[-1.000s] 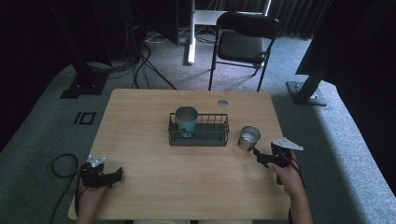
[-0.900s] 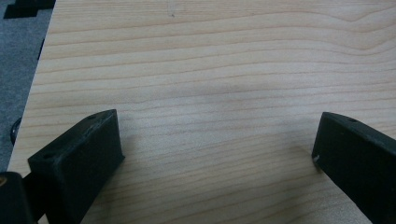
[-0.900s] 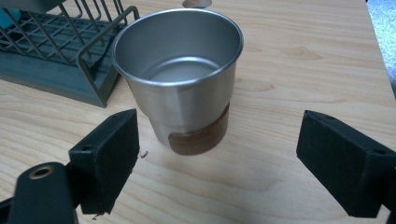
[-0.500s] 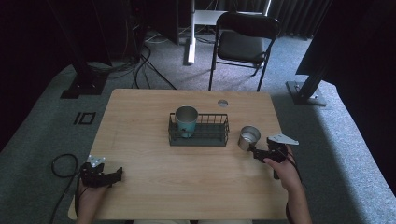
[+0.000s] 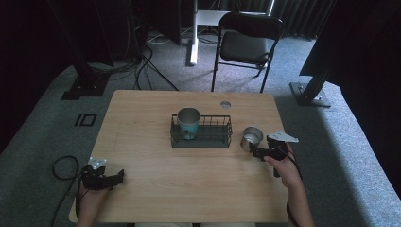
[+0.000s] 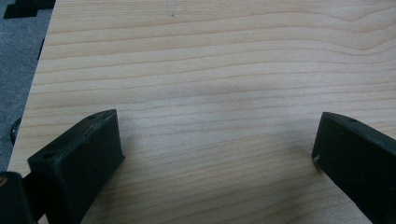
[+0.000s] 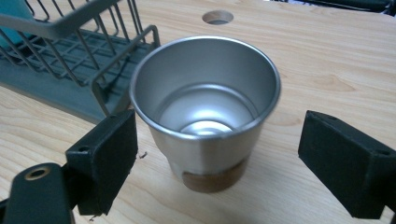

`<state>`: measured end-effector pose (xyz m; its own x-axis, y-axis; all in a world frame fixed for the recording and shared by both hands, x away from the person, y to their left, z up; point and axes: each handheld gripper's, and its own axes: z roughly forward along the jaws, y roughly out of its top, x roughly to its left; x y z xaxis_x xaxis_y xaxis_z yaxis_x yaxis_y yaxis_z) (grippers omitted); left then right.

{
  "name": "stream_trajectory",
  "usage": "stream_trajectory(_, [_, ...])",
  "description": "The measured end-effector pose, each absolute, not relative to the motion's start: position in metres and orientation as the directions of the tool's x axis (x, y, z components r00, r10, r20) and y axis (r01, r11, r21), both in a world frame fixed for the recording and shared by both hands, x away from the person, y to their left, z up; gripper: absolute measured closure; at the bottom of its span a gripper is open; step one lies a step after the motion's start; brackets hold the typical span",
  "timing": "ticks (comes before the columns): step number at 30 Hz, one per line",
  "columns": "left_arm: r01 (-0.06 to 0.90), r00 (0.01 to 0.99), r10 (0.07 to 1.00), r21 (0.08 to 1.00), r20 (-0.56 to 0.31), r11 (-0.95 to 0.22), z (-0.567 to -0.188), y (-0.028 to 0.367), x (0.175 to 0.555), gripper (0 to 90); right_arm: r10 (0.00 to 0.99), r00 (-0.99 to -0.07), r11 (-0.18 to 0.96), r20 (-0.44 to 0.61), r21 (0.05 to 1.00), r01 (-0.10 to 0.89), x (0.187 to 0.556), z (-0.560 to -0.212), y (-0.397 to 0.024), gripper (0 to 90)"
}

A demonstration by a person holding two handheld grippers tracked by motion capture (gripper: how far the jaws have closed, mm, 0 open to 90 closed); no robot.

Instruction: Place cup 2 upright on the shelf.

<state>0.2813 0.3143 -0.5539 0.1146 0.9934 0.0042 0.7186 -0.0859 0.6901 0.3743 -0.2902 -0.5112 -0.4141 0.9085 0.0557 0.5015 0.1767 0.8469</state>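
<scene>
A silver metal cup stands upright on the wooden table, just right of a dark wire basket. A teal cup stands in the basket's left end. My right gripper is open, its jaws on either side of the silver cup without touching it. At the table's front left corner my left gripper is open over bare wood, nothing between its jaws.
A round cable hole is cut in the table behind the basket. A black folding chair stands beyond the far edge. Stand bases and cables lie on the grey carpet.
My right gripper has moved left and forward toward the silver cup, so its jaws now flank it. The left gripper has stayed put.
</scene>
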Motion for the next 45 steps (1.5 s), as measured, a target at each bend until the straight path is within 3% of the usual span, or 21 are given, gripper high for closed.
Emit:
stream_trajectory(31, [0.719,0.115,0.993,0.690,0.004,-0.086,-0.554,0.314,0.281,2.1,0.895,-0.446,0.232,-0.008,0.862,0.451,0.403,-0.514,-0.269,11.7])
stream_trajectory(45, [0.719,0.115,0.993,0.690,0.004,-0.086,-0.554,0.314,0.281,2.1,0.908,-0.418,0.197,0.019,0.862,0.467,0.405,-0.512,-0.266,13.0])
